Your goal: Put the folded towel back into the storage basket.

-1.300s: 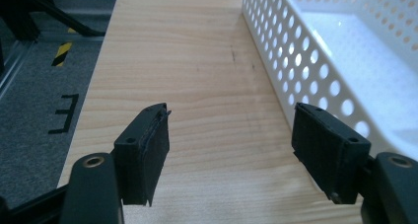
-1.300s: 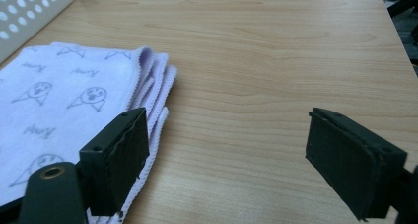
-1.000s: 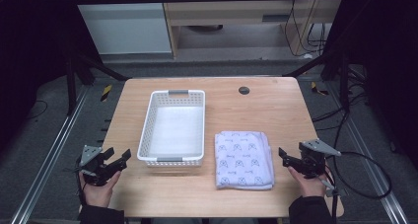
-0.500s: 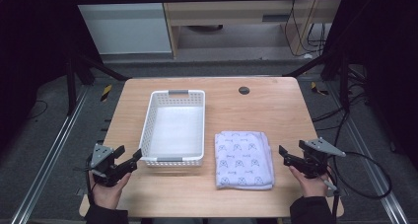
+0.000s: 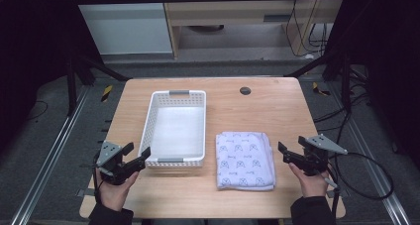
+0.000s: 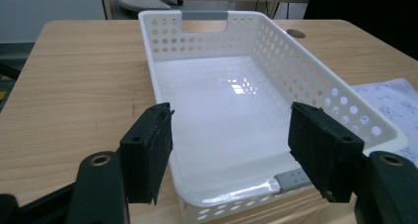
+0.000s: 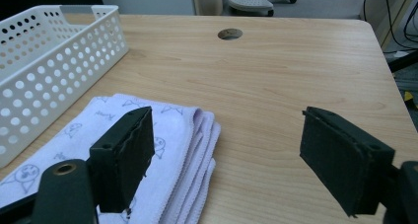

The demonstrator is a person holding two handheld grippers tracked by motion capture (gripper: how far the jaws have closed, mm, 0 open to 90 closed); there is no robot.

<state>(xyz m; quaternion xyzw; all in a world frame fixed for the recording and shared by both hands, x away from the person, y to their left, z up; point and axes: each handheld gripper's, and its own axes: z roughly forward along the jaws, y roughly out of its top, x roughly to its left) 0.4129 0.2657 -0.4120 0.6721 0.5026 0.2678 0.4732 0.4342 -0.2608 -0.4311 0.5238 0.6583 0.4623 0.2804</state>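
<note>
On the pale wooden worktop [image 5: 257,108] we see a white perforated plastic basket [image 5: 173,128] with grey handles, standing empty left of centre, and just beside its right wall a folded lilac towel printed with small animal faces [image 5: 245,159], lying flat near the front edge. A round dark cable hole [image 5: 244,90] sits in the worktop towards the far side, well apart from both.

Our left gripper [image 5: 132,155] hovers at the basket's near left corner, jaws released and spread wide; in the left gripper view they frame the near end wall and its grey handle [image 6: 296,177], with nothing between them. Our right gripper [image 5: 288,151] waits just right of the towel, jaws likewise released and holding nothing; in the right gripper view the towel's stacked folded edges [image 7: 199,150] lie beside the left jaw.

The basket wall stands between the left gripper and the towel. Bare wood lies open behind the towel and to its right, up to the worktop's right edge. Dark frame struts [image 5: 89,66] and black cables [image 5: 366,158] ring the floor around the worktop.
</note>
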